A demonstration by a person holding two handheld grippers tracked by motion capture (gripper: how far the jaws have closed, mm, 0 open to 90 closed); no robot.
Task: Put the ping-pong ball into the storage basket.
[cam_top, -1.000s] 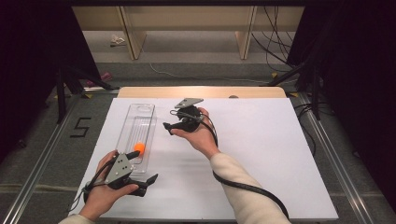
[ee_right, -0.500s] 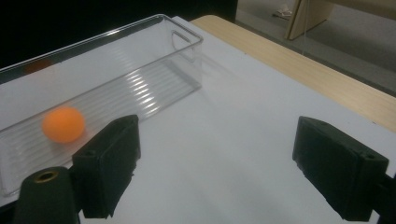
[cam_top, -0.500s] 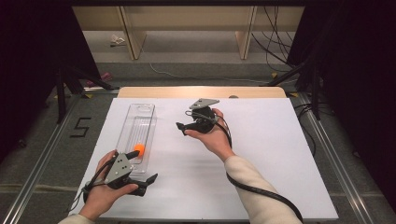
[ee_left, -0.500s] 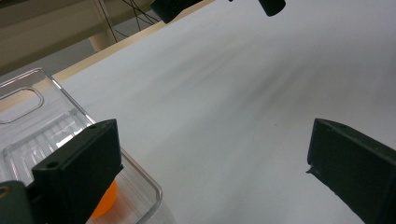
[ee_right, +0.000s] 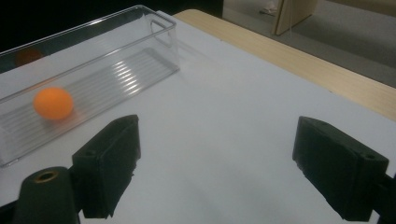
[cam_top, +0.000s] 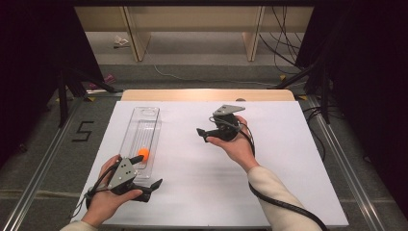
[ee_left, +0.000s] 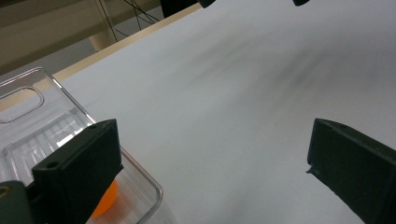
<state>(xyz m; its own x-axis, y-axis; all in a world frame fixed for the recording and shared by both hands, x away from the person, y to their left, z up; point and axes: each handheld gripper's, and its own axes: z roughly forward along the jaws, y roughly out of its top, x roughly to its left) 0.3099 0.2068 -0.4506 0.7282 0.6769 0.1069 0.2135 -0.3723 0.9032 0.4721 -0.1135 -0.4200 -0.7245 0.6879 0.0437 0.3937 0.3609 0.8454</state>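
Observation:
A clear plastic bin [cam_top: 144,126] lies lengthwise on the left of the white table, with an orange ball [cam_top: 143,154] inside near its front end. My left gripper [cam_top: 150,189] rests at the front left, just right of the bin's near end, open and empty. In the left gripper view the left gripper [ee_left: 215,172] has the ball [ee_left: 106,200] half hidden behind one jaw, inside the bin [ee_left: 28,116]. My right gripper [cam_top: 204,134] hovers mid-table, open and empty, pointing left. From the right gripper [ee_right: 224,172] the ball [ee_right: 53,103] shows through the bin wall [ee_right: 116,56].
The white sheet [cam_top: 288,159] covers the table, with a wooden strip [cam_top: 207,95] along its far edge. Dark stands and cables flank the table, and wooden shelving [cam_top: 192,24] stands beyond. A cable [cam_top: 284,204] trails from the right gripper along the sleeve.
The right hand has carried its gripper to the right, away from the bin. The left gripper and the ball have stayed put.

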